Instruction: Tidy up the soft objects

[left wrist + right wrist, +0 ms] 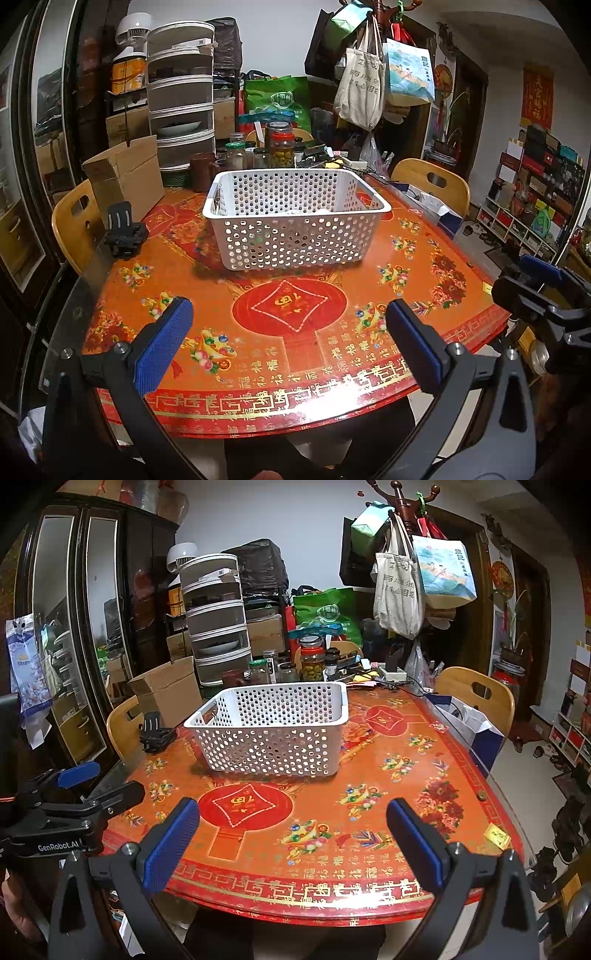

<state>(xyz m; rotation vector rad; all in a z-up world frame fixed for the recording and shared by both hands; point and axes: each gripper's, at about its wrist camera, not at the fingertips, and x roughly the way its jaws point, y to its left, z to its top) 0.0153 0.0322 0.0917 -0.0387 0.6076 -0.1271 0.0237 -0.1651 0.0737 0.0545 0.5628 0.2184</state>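
A white perforated basket [295, 214] sits mid-table on the red-and-gold patterned table [295, 317], with jars [282, 147] and a cardboard box [129, 173] behind it. Nearer than the basket, the left gripper [290, 332] and right gripper [293, 830] hover over the table's edge, blue pads [173, 842] spread wide, holding nothing. A black clamp [123, 230] rests left of the basket.
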